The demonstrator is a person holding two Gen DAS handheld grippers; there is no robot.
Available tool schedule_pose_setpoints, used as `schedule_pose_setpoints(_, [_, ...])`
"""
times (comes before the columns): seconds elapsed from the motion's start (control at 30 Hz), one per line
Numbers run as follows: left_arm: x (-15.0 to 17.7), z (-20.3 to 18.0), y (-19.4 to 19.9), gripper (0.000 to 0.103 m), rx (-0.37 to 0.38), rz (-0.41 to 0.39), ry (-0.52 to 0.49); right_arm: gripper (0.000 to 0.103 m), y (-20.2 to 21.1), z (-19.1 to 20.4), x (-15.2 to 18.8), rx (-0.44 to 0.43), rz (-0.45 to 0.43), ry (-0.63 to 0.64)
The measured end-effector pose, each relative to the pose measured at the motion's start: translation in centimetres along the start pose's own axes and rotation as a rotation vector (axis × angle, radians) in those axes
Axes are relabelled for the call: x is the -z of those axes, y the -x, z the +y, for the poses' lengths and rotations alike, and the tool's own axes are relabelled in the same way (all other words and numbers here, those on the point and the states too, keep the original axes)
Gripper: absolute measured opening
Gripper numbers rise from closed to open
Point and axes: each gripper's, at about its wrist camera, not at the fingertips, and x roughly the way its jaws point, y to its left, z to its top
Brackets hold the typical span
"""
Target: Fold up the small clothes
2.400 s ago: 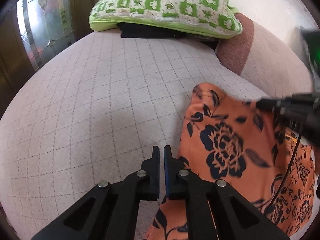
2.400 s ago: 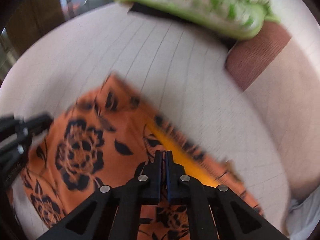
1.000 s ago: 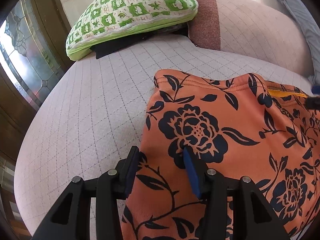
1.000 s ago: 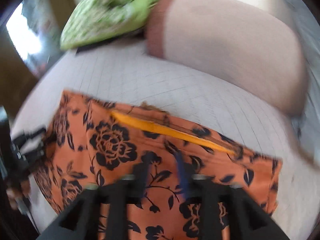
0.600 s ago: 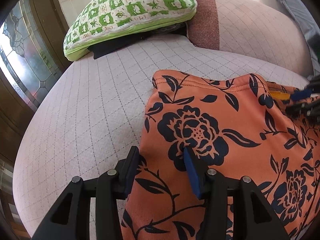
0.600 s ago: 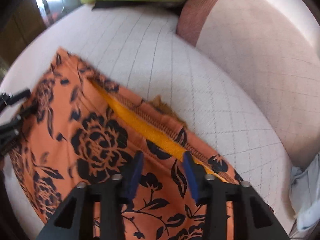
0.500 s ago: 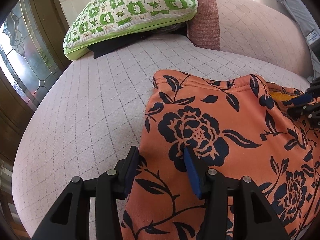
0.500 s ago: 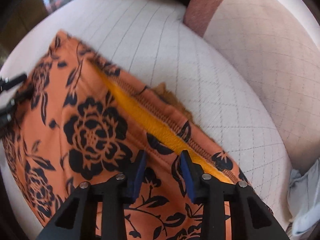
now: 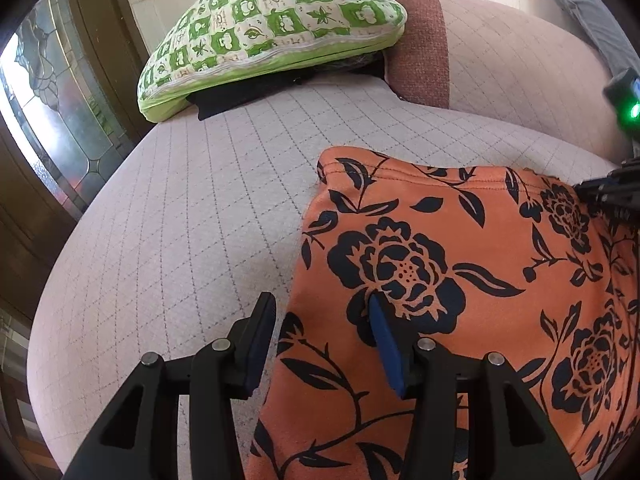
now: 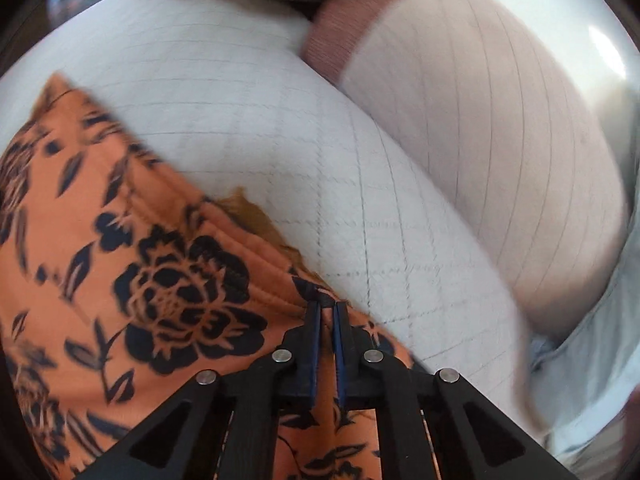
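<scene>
Garment [image 9: 460,280] flat, lengthwise between claws

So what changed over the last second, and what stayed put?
The right gripper came down to the far edge of the orange floral garment and shut on it, covering the yellow zipper strip. The left gripper stayed open, straddling the garment's left edge. The green pillow and cushion stayed as they were.

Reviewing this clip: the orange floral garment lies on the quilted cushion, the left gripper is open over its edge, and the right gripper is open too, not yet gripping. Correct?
Not quite. The right gripper is shut on the orange floral garment at its upper edge, as the right wrist view shows. The left gripper is open over the garment's edge on the quilted cushion.
</scene>
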Motion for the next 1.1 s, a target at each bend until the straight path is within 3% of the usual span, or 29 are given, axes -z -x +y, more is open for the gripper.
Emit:
schedule_pose_setpoints(0.17, [0.3, -0.4, 0.2, 0.058, -0.094, -0.016, -0.032, 0.011, 4.4, -4.6, 1.8, -0.153, -0.106, -0.283])
schedule_pose_setpoints(0.27, [0.3, -0.2, 0.4, 0.058, -0.145, -0.025, -0.020, 0.012, 7.8, -6.4, 4.7, -0.141, -0.163, -0.363])
schedule_pose_setpoints(0.37, [0.5, -0.1, 0.2, 0.058, -0.202, -0.030, -0.039, 0.012, 8.7, -7.8, 8.7, -0.134, -0.131, -0.428])
schedule_pose_setpoints(0.47, [0.7, 0.3, -0.4, 0.058, -0.254, -0.003, -0.046, 0.012, 7.4, -7.0, 13.7, -0.073, -0.028, -0.446])
schedule_pose_setpoints(0.57, [0.9, 1.3, -0.2, 0.058, -0.234, 0.020, 0.000, 0.012, 5.6, -6.7, 18.7, -0.006, 0.050, -0.484])
schedule_pose_setpoints(0.63, [0.8, 1.5, 0.3, 0.058, -0.241, 0.010, 0.004, 0.011, 7.1, -6.6, 21.7, 0.009, -0.079, -0.507])
schedule_pose_setpoints(0.67, [0.9, 1.6, 0.6, 0.057, -0.246, 0.004, 0.001, 0.010, 7.8, -6.6, 23.0, 0.074, -0.073, -0.527])
schedule_pose_setpoints(0.83, [0.9, 0.8, 2.7, 0.057, -0.220, -0.041, 0.003, 0.014, 9.0, -7.4, 26.9, 0.148, 0.013, -0.698])
schedule_pose_setpoints(0.97, [1.1, -1.1, 4.6, 0.057, -0.168, -0.099, -0.026, 0.014, 13.0, -4.3, 27.1, 0.115, -0.212, -0.712])
schedule_pose_setpoints(1.1, [1.9, -4.0, 5.6, 0.068, -0.064, -0.092, -0.103, 0.014, 13.5, -0.6, 24.5, -0.045, -0.255, -0.685])
